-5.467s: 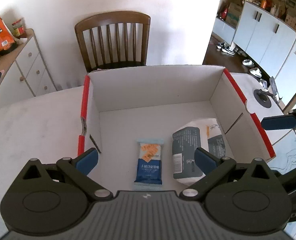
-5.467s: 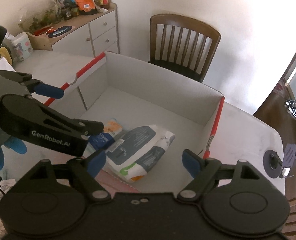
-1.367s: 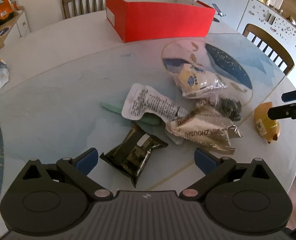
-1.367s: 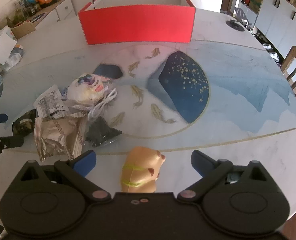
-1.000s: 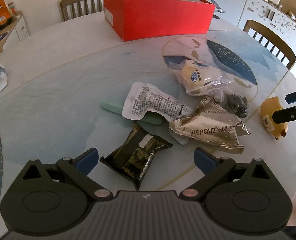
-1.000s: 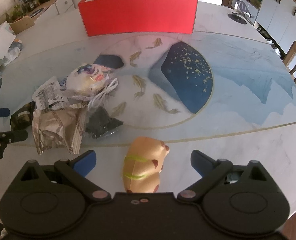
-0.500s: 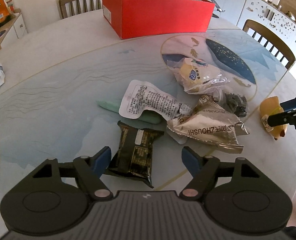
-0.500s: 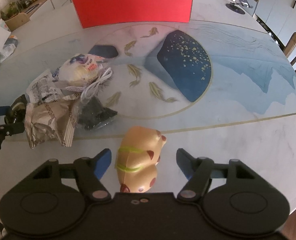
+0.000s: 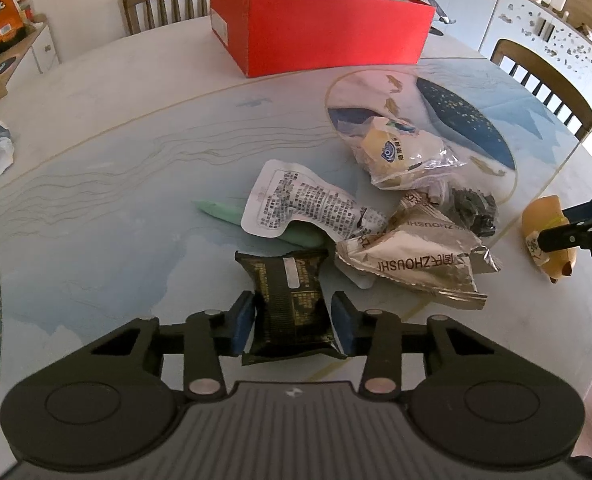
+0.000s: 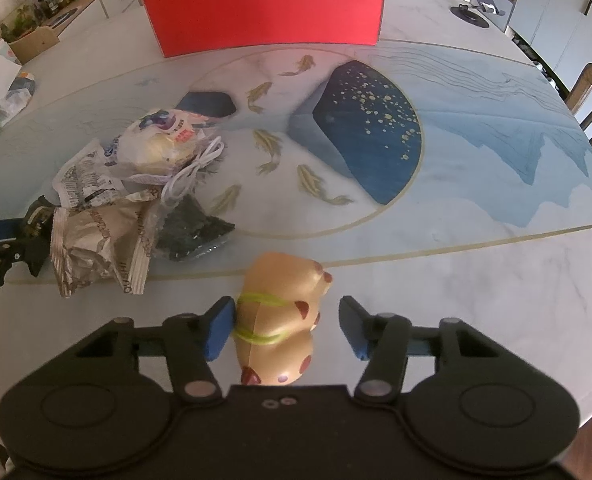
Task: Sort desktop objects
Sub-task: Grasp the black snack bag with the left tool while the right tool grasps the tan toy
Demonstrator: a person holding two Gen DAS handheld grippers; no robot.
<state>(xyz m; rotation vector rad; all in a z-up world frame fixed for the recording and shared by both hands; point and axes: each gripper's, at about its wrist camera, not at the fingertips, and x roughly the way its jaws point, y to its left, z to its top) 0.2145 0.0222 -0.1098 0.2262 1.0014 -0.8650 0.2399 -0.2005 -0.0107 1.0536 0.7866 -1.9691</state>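
My left gripper (image 9: 292, 322) is shut on a dark snack packet (image 9: 290, 304) lying on the table. My right gripper (image 10: 286, 326) straddles a tan hamster toy (image 10: 282, 322) with a yellow-green band; its left pad touches the toy, its right pad stands a little clear. The toy (image 9: 547, 232) and the right gripper's fingers (image 9: 575, 224) also show at the right of the left wrist view. A red box (image 9: 319, 28) with a white inside stands at the far side of the table; it also shows in the right wrist view (image 10: 264, 8).
A loose pile lies between the grippers: a silver foil bag (image 9: 415, 262), a white printed pouch (image 9: 296, 204), a clear bag with a bun (image 9: 399, 154), a black mesh item (image 10: 192, 232), a white cable (image 10: 194, 170), a green strip (image 9: 224, 212). Chairs stand around the round table.
Both grippers left the red box and dropped to the table. The left jaws closed onto the dark packet. The right jaws narrowed around the hamster toy.
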